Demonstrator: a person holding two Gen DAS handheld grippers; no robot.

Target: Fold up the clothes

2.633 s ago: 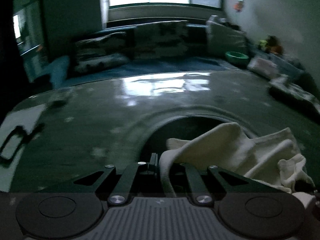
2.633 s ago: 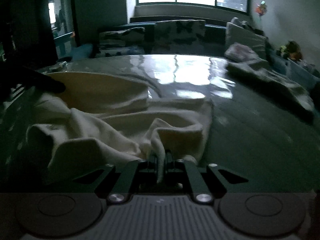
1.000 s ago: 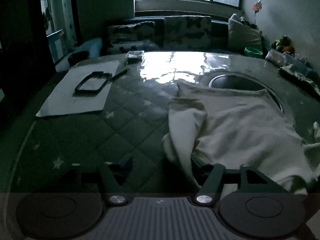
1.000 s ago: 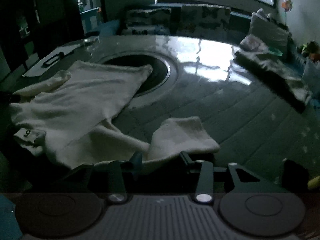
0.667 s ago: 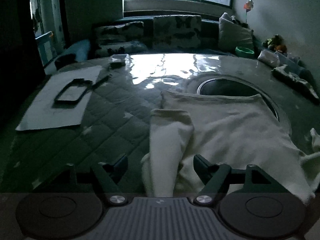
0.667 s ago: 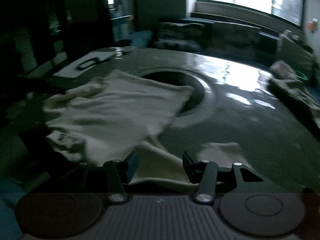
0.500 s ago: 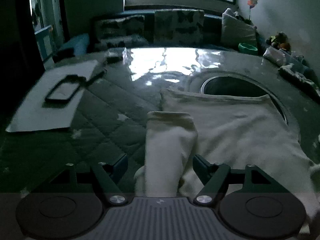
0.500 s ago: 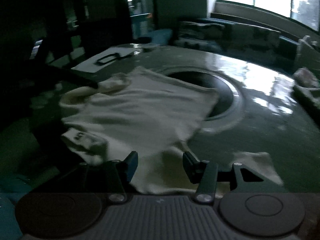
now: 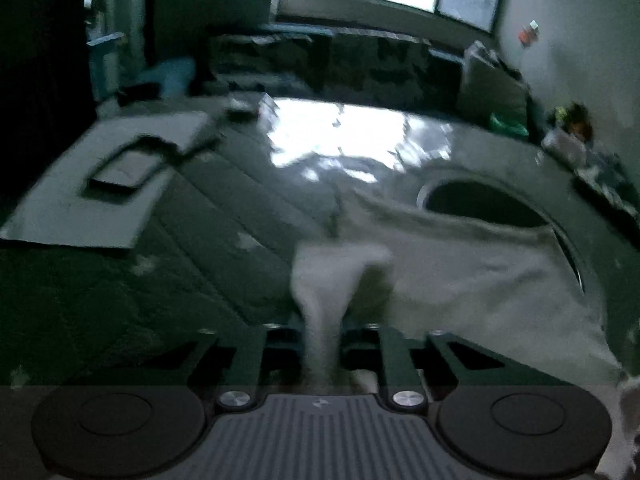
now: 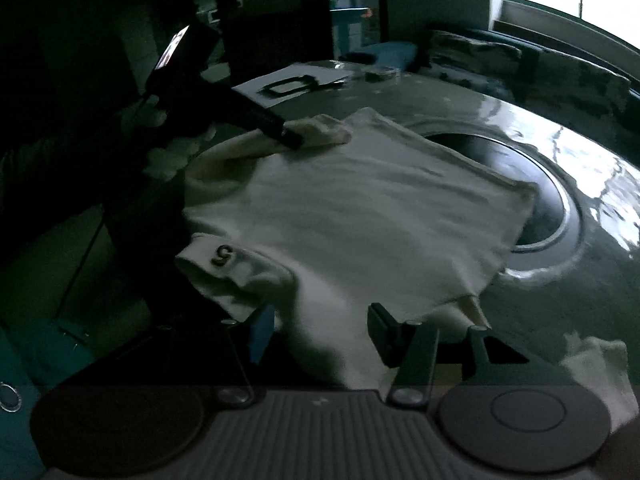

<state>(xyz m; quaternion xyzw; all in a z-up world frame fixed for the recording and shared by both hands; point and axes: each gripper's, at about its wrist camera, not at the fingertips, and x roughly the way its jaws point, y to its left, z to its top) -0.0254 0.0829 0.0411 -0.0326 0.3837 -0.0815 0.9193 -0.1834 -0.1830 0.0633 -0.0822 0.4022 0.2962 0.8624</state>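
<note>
One cream shirt [image 10: 360, 216] lies spread flat on the dark quilted table [image 9: 224, 248], its far hem overlapping the round recess [image 10: 536, 184] in the tabletop. In the left wrist view the shirt [image 9: 472, 280] sits right of centre, and one sleeve [image 9: 328, 280] runs straight back from the body of the shirt into the left gripper [image 9: 322, 336], whose jaws are pinched tight on it. From the right wrist view the same left gripper [image 10: 290, 140] shows as a dark arm coming in from the left, its tip on the bunched sleeve [image 10: 320, 130] at the shirt's far-left corner. Right gripper [image 10: 320, 332] hovers at the near edge of the shirt with its fingers [image 10: 380, 334] wide apart, cloth lying between them but not clamped. Label with a "5" [image 10: 223, 255] shows on the collar fold, just left of the right gripper. Other sleeve [image 10: 596, 364] lies loose at the near right. White sheet [image 9: 100, 184] with a dark flat frame [image 9: 128, 168] on it lies well apart at the table's left; left view is motion-blurred.
</note>
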